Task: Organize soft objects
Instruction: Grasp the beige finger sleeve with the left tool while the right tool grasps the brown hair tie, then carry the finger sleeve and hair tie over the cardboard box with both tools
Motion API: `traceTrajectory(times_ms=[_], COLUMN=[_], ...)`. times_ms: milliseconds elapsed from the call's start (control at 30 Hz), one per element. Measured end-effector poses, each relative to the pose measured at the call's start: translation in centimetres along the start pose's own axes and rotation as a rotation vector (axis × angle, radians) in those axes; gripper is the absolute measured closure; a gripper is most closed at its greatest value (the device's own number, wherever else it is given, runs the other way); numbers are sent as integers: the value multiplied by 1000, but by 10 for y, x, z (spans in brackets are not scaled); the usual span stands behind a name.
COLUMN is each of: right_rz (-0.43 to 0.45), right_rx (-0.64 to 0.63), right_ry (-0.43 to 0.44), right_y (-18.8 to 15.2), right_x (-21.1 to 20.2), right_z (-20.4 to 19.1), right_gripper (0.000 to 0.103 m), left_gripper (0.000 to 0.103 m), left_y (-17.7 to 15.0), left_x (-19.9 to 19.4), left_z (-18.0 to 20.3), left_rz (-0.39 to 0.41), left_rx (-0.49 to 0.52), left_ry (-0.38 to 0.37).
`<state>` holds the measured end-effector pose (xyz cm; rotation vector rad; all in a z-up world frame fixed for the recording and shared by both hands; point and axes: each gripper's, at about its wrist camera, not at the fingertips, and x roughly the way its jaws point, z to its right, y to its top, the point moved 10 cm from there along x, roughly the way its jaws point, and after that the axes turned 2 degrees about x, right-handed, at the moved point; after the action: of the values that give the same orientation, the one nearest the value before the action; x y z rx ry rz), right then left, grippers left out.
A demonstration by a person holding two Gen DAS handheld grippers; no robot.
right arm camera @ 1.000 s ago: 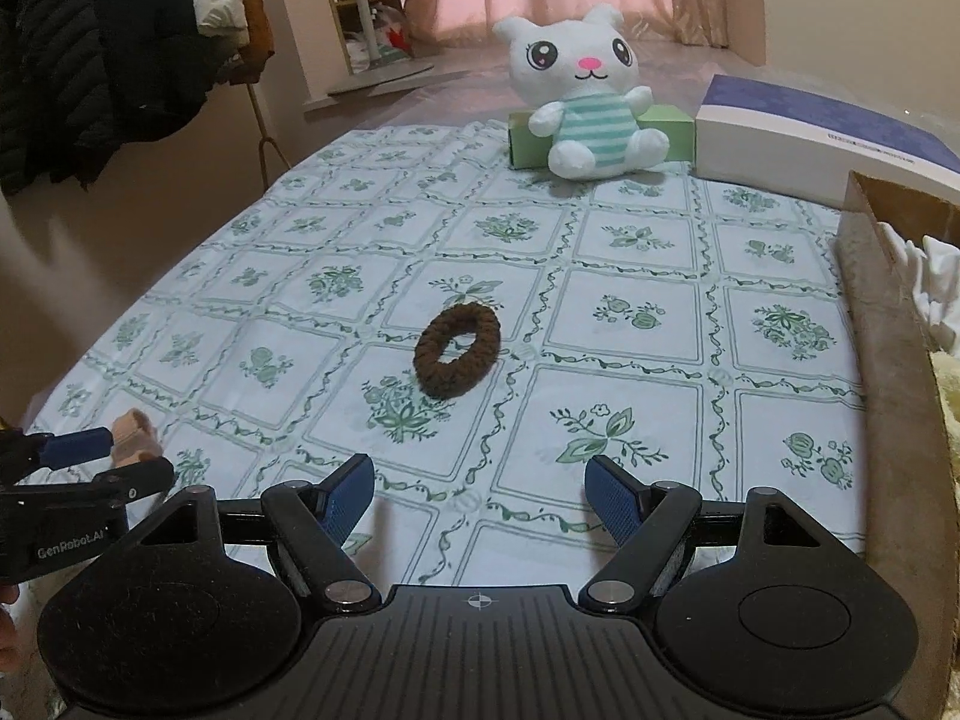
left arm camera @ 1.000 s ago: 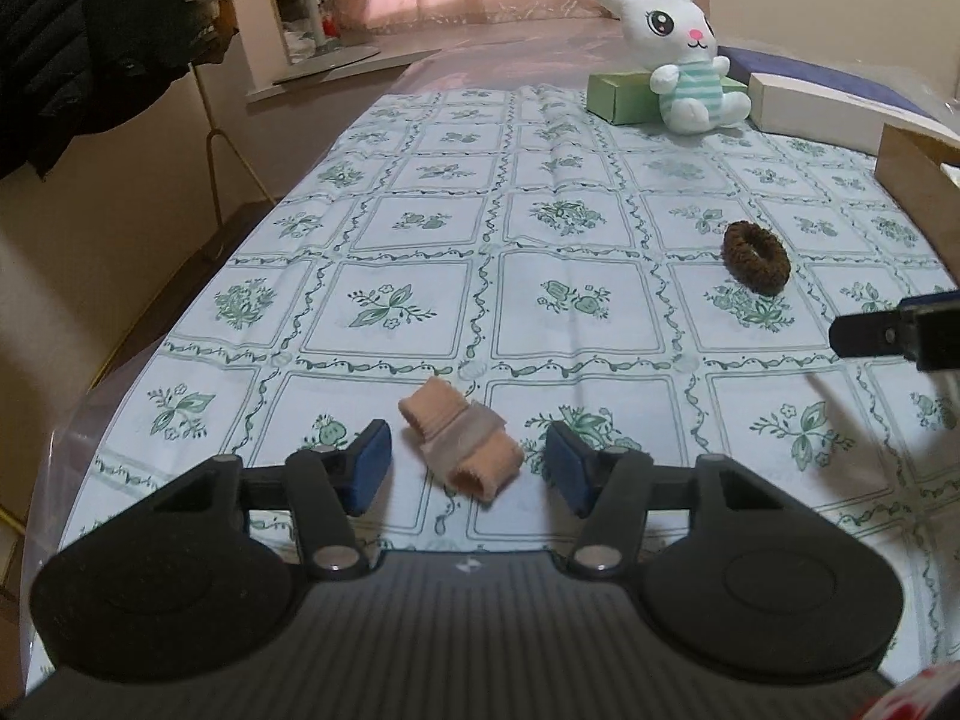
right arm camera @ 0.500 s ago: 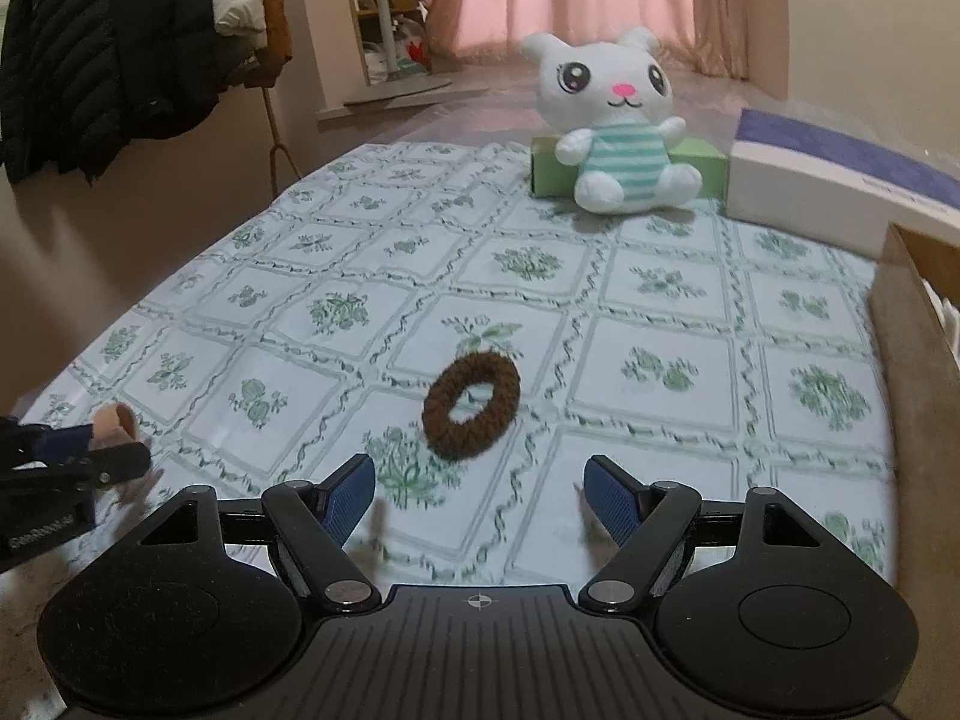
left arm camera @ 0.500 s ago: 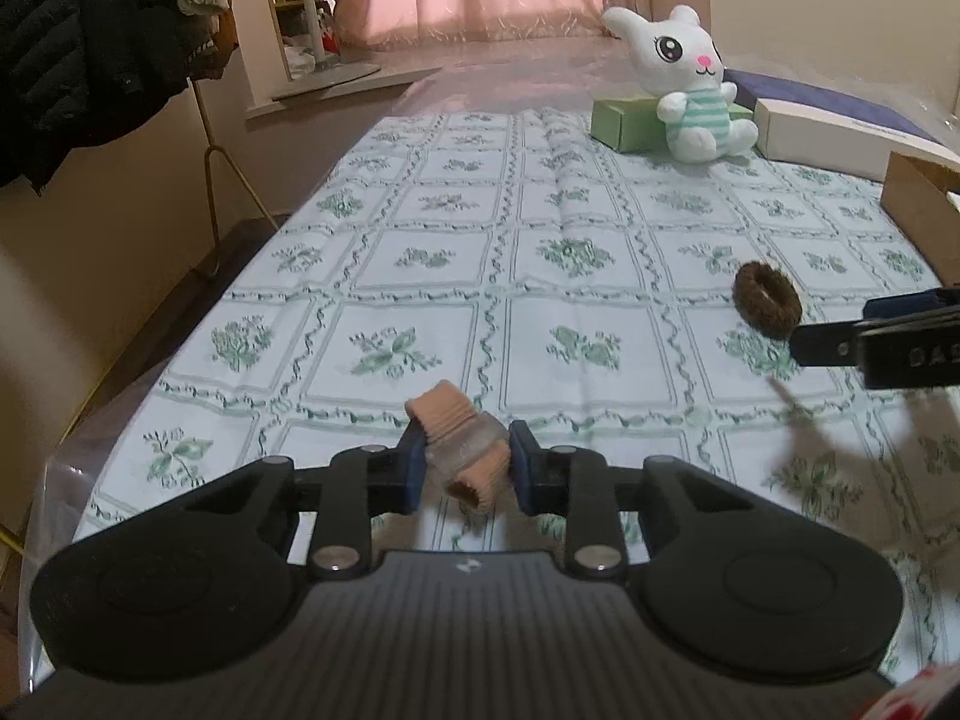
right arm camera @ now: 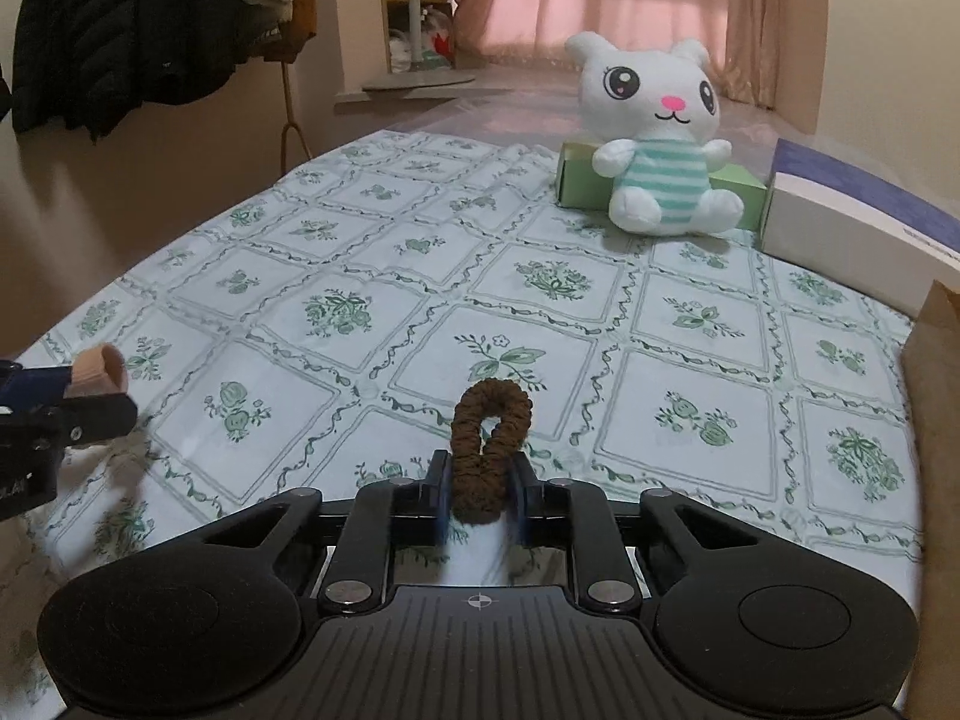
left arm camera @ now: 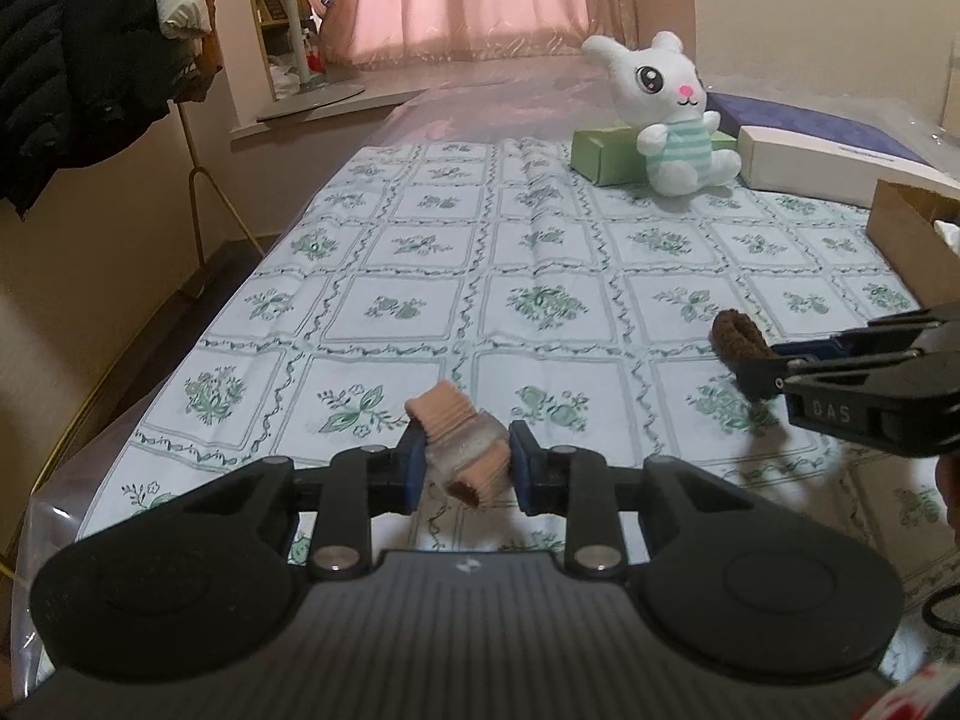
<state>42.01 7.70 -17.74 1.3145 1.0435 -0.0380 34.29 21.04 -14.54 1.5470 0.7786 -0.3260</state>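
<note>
Both pickups are in hand: left gripper (left arm camera: 465, 468) clamps the beige sleeve (left arm camera: 461, 443); right gripper (right arm camera: 480, 495), jaws closing, pinches the brown scrunchie (right arm camera: 489, 447); next, I judge, lift and carry toward the cardboard box (left arm camera: 912, 246) at the tabletop's right edge.

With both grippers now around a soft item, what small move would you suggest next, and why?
Probably lift both and carry them toward the cardboard box. The left gripper pinches the beige sleeve; the right gripper's jaws are closing on the squashed brown hair tie.
</note>
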Motion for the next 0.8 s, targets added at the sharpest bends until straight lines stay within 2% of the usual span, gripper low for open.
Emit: traceTrajectory(times_ms=[200, 333, 567, 800], right_rz=[51, 86, 122, 148], right_rx=[54, 107, 179, 273], right_ry=[22, 13, -81, -220], right_y=[2, -1, -24, -52], right_x=[-50, -97, -181, -250], right_z=[12, 30, 85, 158], right_gripper=[84, 84, 84, 84], left_gripper=[76, 76, 76, 76], left_y=[12, 24, 45, 58], left_x=[-21, -44, -88, -117], left_z=[21, 53, 141, 243], left_rz=[23, 52, 105, 134], left_rx=[9, 43, 116, 215], left_ry=[-50, -112, -285, -459])
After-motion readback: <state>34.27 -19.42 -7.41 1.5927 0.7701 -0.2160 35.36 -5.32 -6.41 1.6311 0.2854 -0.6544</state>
